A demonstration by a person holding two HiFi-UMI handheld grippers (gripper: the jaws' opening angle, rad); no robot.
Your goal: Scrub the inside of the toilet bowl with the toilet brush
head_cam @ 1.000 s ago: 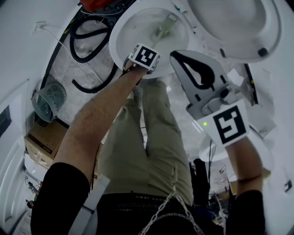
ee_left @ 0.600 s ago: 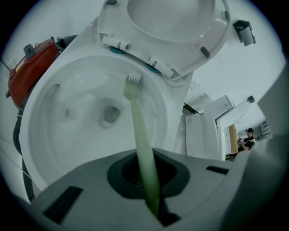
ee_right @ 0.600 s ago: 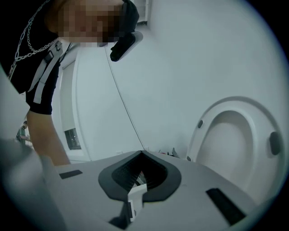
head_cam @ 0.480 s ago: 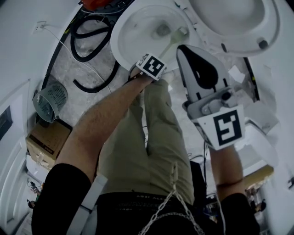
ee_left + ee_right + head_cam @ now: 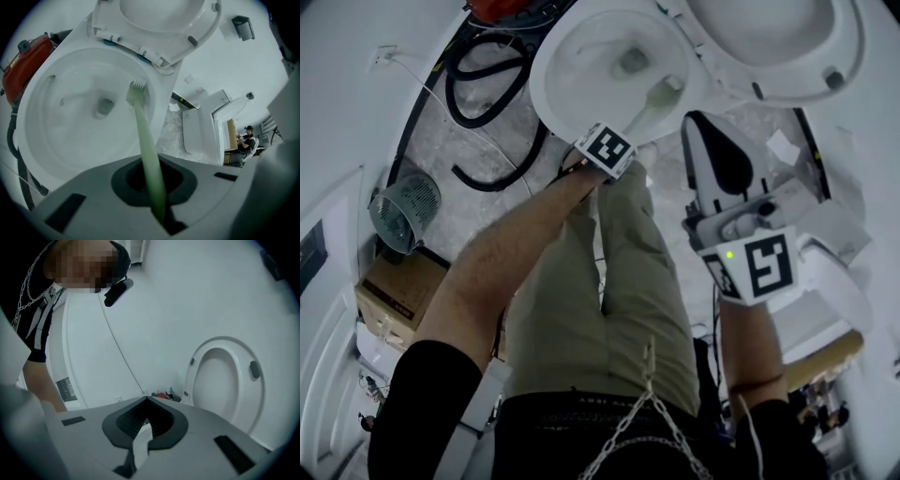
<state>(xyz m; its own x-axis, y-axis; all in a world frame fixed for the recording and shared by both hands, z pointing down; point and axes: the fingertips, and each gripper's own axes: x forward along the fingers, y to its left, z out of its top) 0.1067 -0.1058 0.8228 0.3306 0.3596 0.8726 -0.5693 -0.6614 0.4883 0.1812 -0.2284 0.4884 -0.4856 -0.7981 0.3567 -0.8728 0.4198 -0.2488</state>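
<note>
The toilet brush [image 5: 143, 133] is inside the toilet bowl [image 5: 56, 140]. Its bristle head lies on the inner wall close under the rim, on the side of the raised seat [image 5: 159, 21], and open basin spreads toward the drain [image 5: 104, 106]. The left gripper [image 5: 153, 174] clamps the pale green handle. The right gripper [image 5: 146, 401] hangs apart from the bowl, its jaws together with nothing in them.
</note>
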